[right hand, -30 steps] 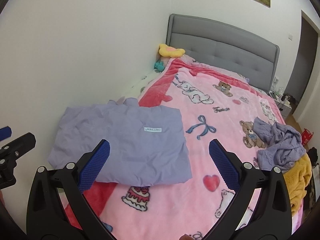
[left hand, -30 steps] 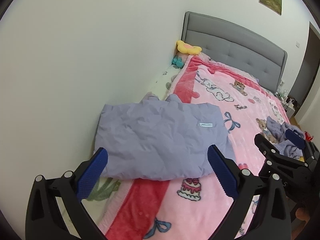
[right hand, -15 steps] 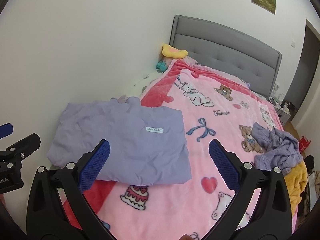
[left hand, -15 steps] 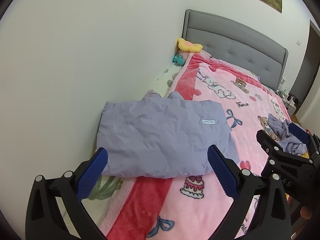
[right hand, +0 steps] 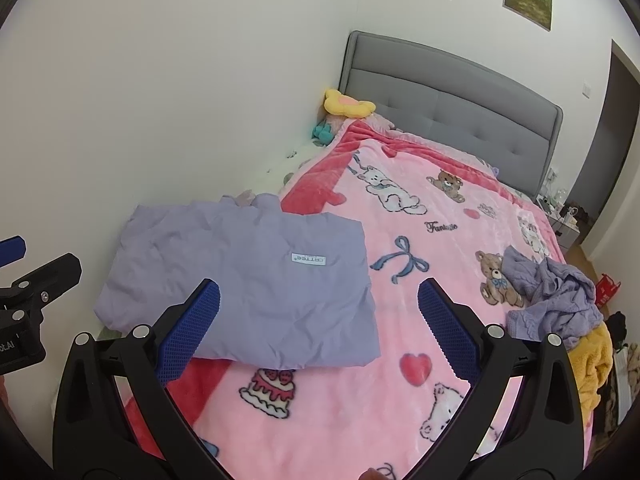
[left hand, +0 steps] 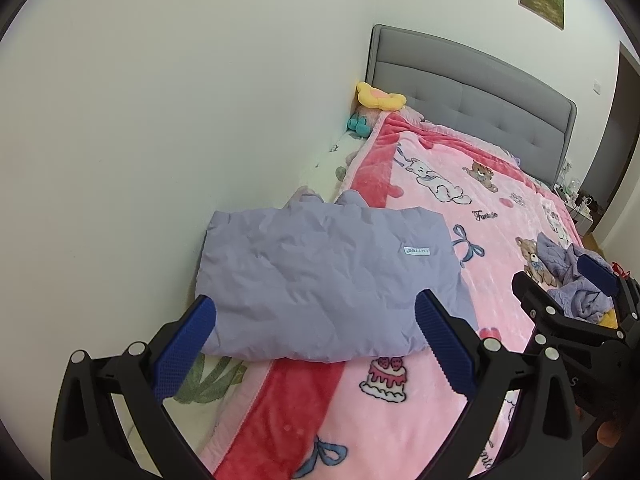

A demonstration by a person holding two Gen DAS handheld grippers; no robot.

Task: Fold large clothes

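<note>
at the foot of the bed the left gripper (left hand: 316, 336) and right gripper (right hand: 318, 320) hover with fingers spread wide, holding nothing. just beyond them the folded lilac jacket (left hand: 320, 280) lies flat on the pink blanket (right hand: 440, 240) by the wall. farther right sits a crumpled purple garment (right hand: 556, 300), then the grey headboard (right hand: 452, 108).
</note>
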